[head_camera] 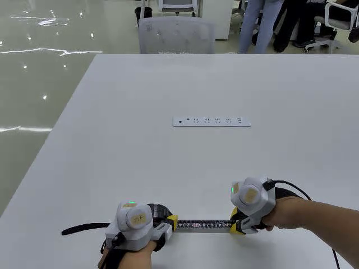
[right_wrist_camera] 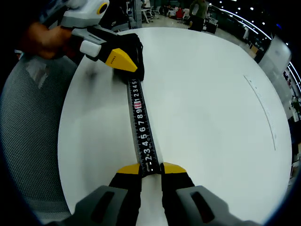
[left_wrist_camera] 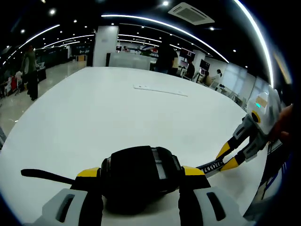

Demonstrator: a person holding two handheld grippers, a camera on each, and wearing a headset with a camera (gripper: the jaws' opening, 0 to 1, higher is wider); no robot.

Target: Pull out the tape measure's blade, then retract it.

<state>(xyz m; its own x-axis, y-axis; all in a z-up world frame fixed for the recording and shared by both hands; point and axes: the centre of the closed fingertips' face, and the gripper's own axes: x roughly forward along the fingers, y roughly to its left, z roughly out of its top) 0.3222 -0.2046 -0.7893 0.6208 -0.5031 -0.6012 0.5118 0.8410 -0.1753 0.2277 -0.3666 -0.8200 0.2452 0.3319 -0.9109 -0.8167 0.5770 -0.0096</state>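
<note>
A black tape measure case [left_wrist_camera: 140,175] sits clamped between the yellow tips of my left gripper [left_wrist_camera: 141,172], near the table's front edge [head_camera: 160,214]. Its black wrist strap [head_camera: 84,228] trails off to the left. The blade [right_wrist_camera: 141,127], with printed numbers, runs out from the case [right_wrist_camera: 129,51] across the white table to my right gripper [right_wrist_camera: 150,168], whose jaws are shut on the blade's end. In the head view the blade [head_camera: 205,225] spans a short gap between the left gripper [head_camera: 168,223] and the right gripper [head_camera: 234,225].
A white power strip [head_camera: 211,121] lies flat in the middle of the table [head_camera: 196,84]. A grey chair [head_camera: 176,35] stands at the far edge. People stand beyond it at the back right. A black cable [head_camera: 291,186] runs from the right gripper.
</note>
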